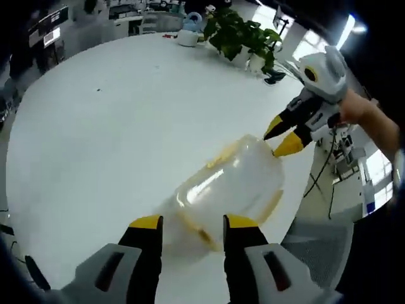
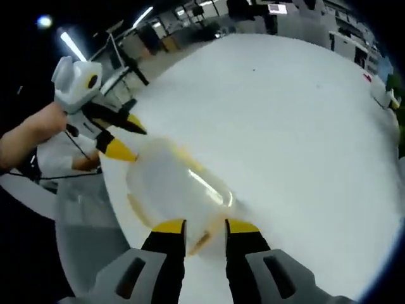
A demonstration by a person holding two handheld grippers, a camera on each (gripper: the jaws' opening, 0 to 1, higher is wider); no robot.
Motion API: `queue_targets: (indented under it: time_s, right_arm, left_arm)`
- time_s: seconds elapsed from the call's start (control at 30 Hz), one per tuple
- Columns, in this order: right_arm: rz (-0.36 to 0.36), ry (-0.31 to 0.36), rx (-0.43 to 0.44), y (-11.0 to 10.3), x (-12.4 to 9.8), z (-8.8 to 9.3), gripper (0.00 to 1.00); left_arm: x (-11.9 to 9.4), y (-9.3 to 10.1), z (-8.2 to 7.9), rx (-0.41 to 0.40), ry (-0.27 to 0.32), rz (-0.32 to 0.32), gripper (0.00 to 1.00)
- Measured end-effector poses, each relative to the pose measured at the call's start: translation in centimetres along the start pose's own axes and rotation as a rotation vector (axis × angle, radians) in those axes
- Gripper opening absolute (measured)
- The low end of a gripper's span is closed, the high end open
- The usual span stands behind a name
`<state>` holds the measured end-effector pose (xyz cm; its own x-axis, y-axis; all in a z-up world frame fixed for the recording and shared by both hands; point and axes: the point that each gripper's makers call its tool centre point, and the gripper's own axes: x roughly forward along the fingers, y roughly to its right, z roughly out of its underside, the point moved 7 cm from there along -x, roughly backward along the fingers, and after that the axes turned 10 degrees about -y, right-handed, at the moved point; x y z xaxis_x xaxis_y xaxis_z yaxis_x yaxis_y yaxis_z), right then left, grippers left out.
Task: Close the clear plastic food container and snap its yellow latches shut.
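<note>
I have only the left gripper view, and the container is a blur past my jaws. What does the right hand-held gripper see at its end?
Observer: In the right gripper view, the right hand-held gripper is open. The container has its near end right at the tips, and a yellow patch there, likely a latch, shows between them.
Operator: How do my tips look from that side?
Observer: Your left hand-held gripper is open too. Its lower tip is at the container's far edge, but it is too blurred to tell if they touch.
</note>
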<state>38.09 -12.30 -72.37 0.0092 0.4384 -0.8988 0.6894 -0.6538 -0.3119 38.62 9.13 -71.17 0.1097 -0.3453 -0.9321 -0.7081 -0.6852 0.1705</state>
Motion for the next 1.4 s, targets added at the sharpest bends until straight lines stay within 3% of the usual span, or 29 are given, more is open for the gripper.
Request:
queue_targets:
  time_s: [0.13, 0.27, 0.5, 0.63, 0.87, 1.03, 1.17, 1.4]
  right_arm:
    - [-0.011, -0.005, -0.033, -0.4, -0.2, -0.5, 0.23]
    - [-0.008, -0.005, -0.052, -0.3, -0.3, -1.0, 0.23]
    - [0.008, -0.030, -0.137, -1.0, -0.2, -1.3, 0.22]
    - [0.007, -0.035, -0.148, -1.2, -0.3, -1.3, 0.22]
    - [-0.004, -0.030, -0.187, -2.4, -0.3, -2.0, 0.22]
    - [-0.006, -0.045, -0.198, -2.4, 0.0, -2.1, 0.23]
    - [-0.002, -0.058, -0.245, -2.8, 0.4, -2.3, 0.23]
    - [-0.005, -0.062, -0.311, -3.8, 1.2, -3.1, 0.23]
  left_arm:
    - [0.0, 1.2, -0.6, 0.037, 0.006, 0.011, 0.39]
    - [0.1, 2.0, -1.2, 0.152, -0.006, -0.004, 0.38]
    - [0.4, 2.7, -1.6, 0.214, -0.022, 0.019, 0.34]
    - [0.4, 2.7, -1.6, 0.263, -0.038, 0.017, 0.33]
    - [0.2, 2.2, -1.7, 0.281, -0.050, 0.014, 0.33]
    - [0.2, 3.1, -2.1, 0.338, -0.043, 0.022, 0.31]
    - [0.6, 4.1, -2.4, 0.471, -0.052, 0.014, 0.30]
    - [1.5, 5.6, -2.5, 0.546, -0.064, 0.022, 0.30]
